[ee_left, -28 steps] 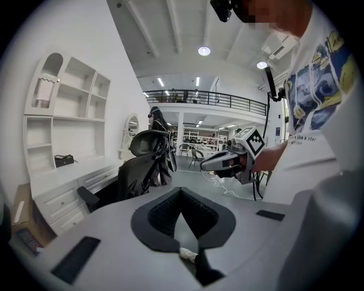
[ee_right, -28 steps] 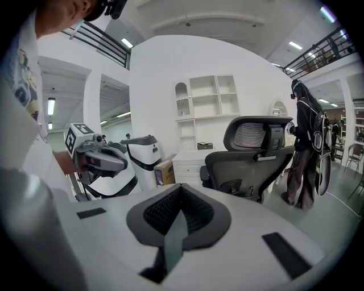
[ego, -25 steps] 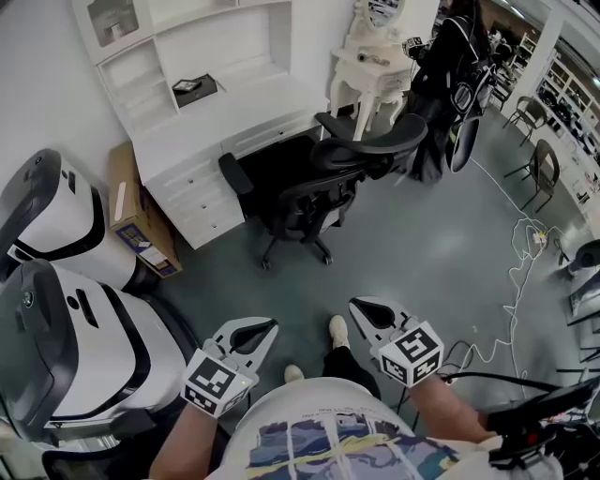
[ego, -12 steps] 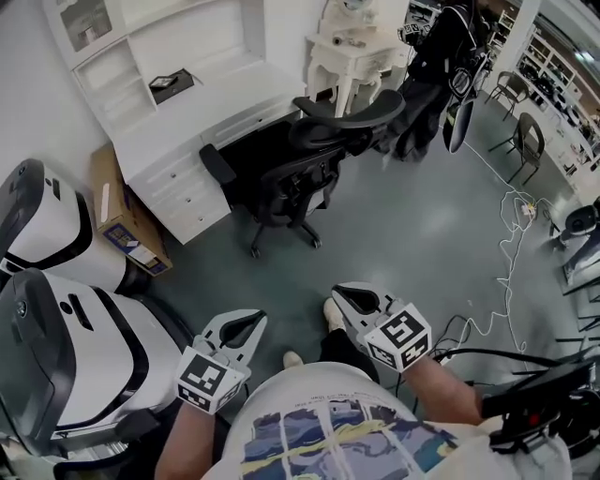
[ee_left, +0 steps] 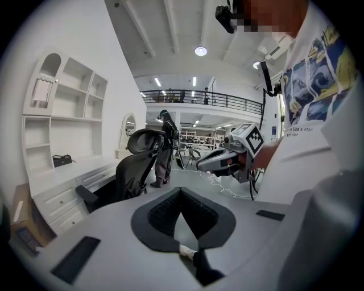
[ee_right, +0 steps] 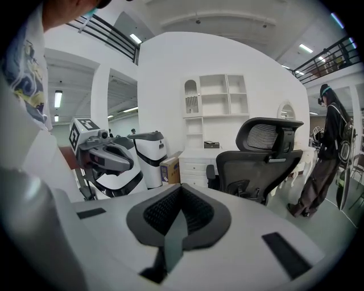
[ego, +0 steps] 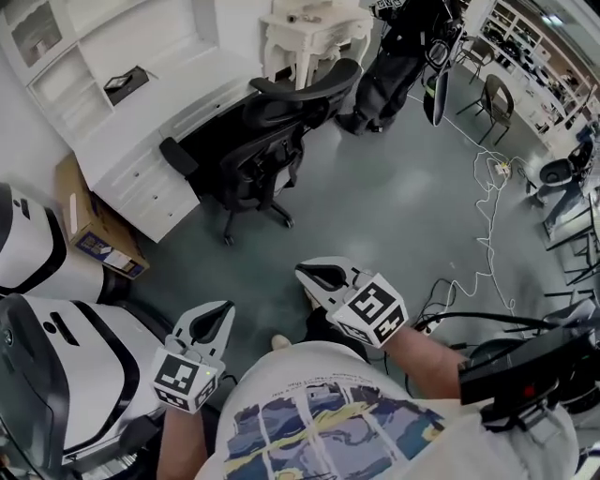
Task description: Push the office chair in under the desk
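The black office chair [ego: 258, 141] stands at the white desk [ego: 141, 122], its seat in the knee space and its backrest out towards the room. Both grippers are held low in front of the person's body, well short of the chair and touching nothing. My left gripper [ego: 223, 309] is shut and empty, and so is my right gripper [ego: 302, 273]. The left gripper view shows its closed jaws [ee_left: 181, 194], the chair [ee_left: 133, 170] and the right gripper [ee_left: 227, 159]. The right gripper view shows its own closed jaws [ee_right: 181, 190], the chair [ee_right: 256, 165] and the left gripper [ee_right: 105, 156].
Large white and black machines [ego: 56, 347] stand at the left, with a cardboard box [ego: 84, 225] beside the desk. A white dressing table [ego: 309, 28] and a person in dark clothes [ego: 403, 47] are behind the chair. Cables [ego: 487, 244] lie on the grey floor at the right.
The head view has swung, so chair and desk now sit further up and left in it. Both grippers stay shut and low. The chair has not moved against the desk.
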The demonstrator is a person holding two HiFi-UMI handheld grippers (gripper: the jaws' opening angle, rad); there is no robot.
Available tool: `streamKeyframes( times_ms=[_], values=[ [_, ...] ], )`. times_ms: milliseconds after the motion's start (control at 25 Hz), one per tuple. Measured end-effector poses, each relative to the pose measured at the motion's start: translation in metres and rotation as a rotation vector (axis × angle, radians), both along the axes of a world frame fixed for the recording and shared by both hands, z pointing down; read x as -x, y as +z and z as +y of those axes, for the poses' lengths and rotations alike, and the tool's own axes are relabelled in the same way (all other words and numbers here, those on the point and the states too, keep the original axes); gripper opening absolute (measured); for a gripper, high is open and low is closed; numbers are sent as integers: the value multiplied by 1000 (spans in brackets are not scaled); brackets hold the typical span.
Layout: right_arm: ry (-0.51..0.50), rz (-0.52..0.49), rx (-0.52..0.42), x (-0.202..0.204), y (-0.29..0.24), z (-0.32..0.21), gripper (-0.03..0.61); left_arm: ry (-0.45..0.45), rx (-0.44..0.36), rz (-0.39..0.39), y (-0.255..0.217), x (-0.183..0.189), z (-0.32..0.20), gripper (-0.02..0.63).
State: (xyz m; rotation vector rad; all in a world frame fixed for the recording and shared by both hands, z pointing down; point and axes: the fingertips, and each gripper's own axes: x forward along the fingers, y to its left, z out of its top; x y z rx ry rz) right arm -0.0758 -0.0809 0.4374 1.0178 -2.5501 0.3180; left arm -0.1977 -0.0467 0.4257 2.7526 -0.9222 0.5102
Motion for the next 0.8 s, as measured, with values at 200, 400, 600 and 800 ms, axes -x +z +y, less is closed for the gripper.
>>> streamKeyframes(
  times_ms=[200,400,600,800],
  values=[
    [-5,0,10,5,1,-2,25,4,17,-2,5,1,-1,12],
    [-9,4,18,7,4,-4,25,4,26,-1,8,2,-3,12],
    [-8,10,24,7,6,-6,25,12,32,-3,11,2,-6,12],
    [-21,0,27,10,7,-10,25,4,43,-12,13,4,-9,12]
  ],
)
